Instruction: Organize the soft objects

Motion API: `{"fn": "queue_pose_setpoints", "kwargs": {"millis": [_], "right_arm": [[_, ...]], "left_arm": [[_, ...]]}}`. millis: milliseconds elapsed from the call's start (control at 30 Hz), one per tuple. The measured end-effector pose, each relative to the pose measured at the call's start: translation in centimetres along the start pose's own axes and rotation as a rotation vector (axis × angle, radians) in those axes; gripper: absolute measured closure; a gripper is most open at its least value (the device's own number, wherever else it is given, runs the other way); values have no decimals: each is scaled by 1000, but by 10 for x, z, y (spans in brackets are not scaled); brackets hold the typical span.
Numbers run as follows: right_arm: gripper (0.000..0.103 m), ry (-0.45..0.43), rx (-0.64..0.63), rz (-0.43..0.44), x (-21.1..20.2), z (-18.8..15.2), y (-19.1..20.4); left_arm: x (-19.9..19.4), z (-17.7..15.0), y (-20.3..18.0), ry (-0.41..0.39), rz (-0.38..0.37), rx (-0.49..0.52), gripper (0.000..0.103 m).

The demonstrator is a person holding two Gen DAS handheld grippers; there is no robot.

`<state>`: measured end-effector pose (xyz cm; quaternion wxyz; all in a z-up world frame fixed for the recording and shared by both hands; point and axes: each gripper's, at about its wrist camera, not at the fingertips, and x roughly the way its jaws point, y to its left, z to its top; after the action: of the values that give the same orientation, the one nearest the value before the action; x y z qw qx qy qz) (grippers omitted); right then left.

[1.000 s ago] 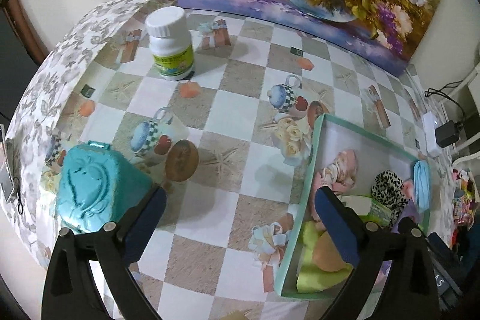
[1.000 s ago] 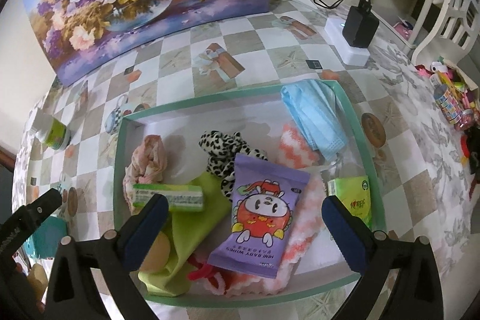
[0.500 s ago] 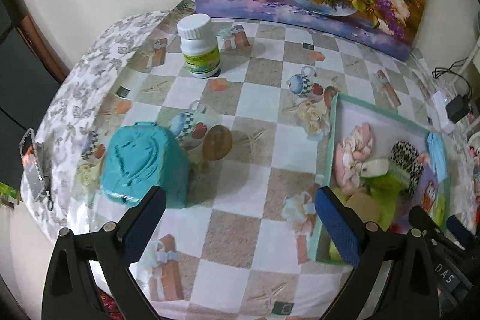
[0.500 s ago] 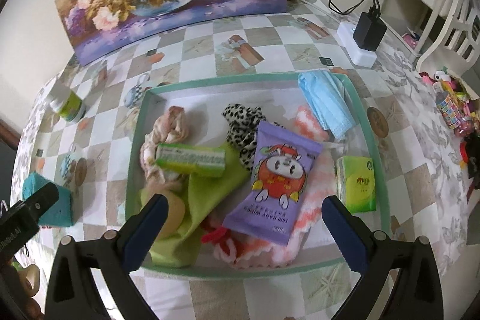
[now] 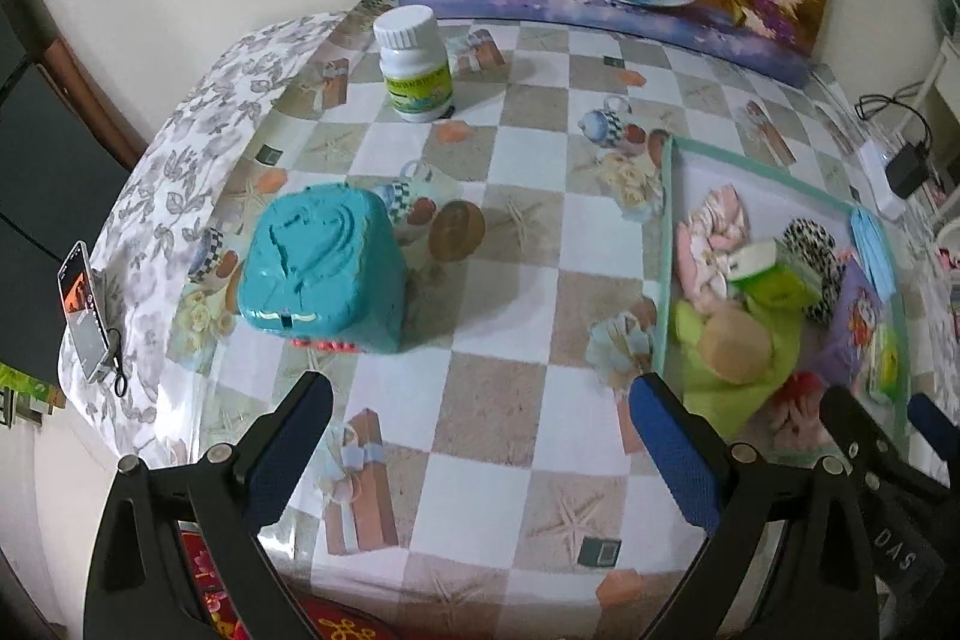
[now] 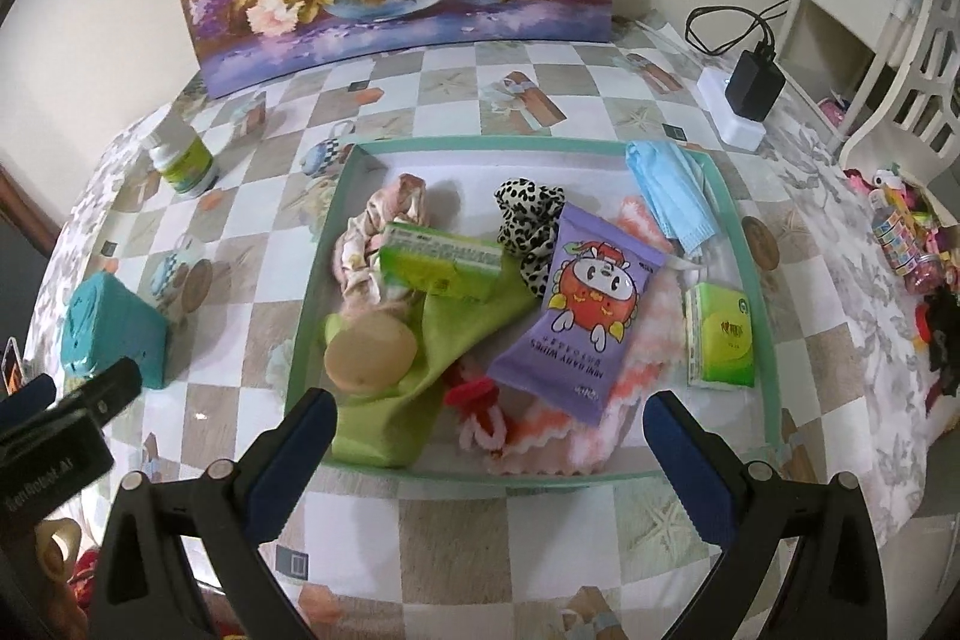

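The green-rimmed tray (image 6: 753, 280) on the table (image 5: 510, 400) holds a purple wipes pack (image 6: 585, 310), green tissue packs, a blue mask (image 6: 669, 196), scrunchies and a green cloth (image 6: 420, 370) — all inside. Only the left view shows the phone (image 5: 84, 310). Left gripper (image 5: 480, 436) and right gripper (image 6: 489, 454) — fingers spread, empty.

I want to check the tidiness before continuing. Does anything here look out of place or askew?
Yes. In the tray, the blue face mask hangs over the far-right rim. The purple wipes pack lies slanted across other items. The teal box sits alone, outside the tray.
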<state>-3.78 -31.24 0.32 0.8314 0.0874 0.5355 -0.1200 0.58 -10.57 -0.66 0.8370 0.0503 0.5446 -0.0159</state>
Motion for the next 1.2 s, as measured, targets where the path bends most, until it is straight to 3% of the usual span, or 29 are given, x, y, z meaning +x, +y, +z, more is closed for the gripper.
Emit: {"fn": "queue_pose_setpoints", "kwargs": {"millis": [600, 1200], "right_arm": [[0, -60, 32, 1, -23, -10, -11], [0, -69, -2, -1, -25, -10, -5]], "left_arm": [[-22, -12, 8, -68, -5, 0, 4], [-24, -10, 11, -76, -11, -15, 4]]}}
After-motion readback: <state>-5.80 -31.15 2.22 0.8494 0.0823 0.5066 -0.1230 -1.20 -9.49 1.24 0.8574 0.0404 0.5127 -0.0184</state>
